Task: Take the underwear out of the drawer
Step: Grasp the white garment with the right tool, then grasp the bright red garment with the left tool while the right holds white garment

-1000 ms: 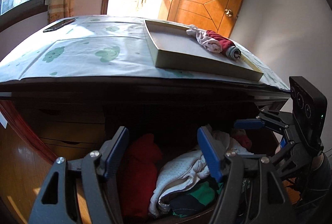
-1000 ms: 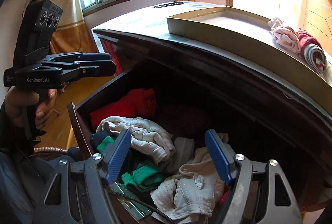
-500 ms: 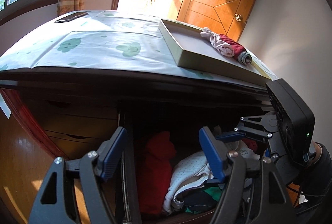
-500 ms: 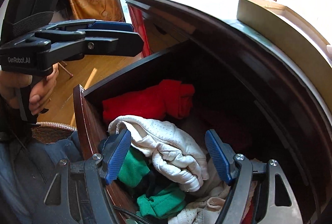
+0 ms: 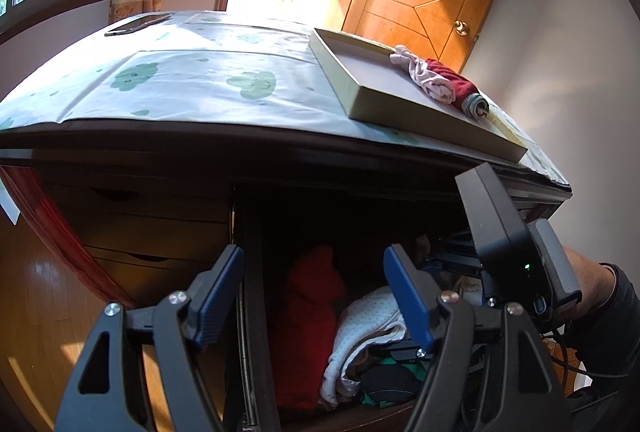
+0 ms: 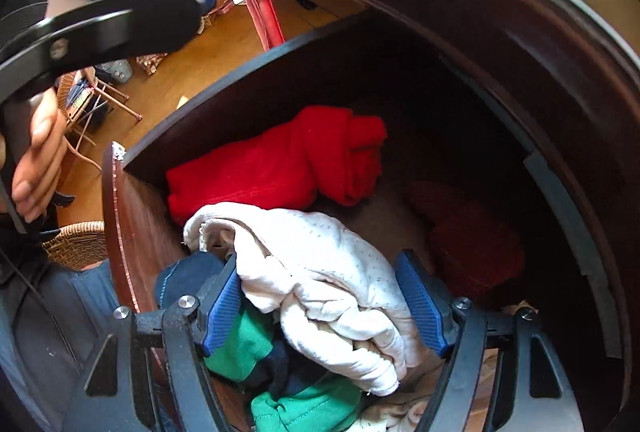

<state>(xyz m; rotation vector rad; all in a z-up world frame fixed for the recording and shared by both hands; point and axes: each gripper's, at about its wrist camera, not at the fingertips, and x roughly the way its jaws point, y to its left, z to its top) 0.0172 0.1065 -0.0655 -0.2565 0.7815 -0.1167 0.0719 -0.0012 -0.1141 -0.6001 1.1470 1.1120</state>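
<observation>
The dark wooden drawer (image 6: 248, 71) stands pulled out and full of clothes. My right gripper (image 6: 320, 306) points down into it, open, with a white dotted garment (image 6: 320, 264) lying between its blue pads (image 6: 222, 308); the pads do not squeeze it. A red folded cloth (image 6: 280, 163) lies behind, with green cloth (image 6: 304, 408) below. My left gripper (image 5: 314, 296) hangs open and empty in front of the drawer (image 5: 250, 312), and shows as the left gripper (image 6: 192, 1) from the side. The right gripper (image 5: 448, 258) reaches in from the right.
On the dresser top sits a shallow tray (image 5: 400, 107) holding rolled underwear (image 5: 440, 83), white and dark red. A phone (image 5: 136, 23) lies at the far left of the patterned cover. A wicker basket (image 6: 76, 244) stands on the floor beside the drawer front.
My right gripper has tipped down and sunk into the drawer, from above the pile to straddling the white dotted garment. The left gripper has stayed almost in place.
</observation>
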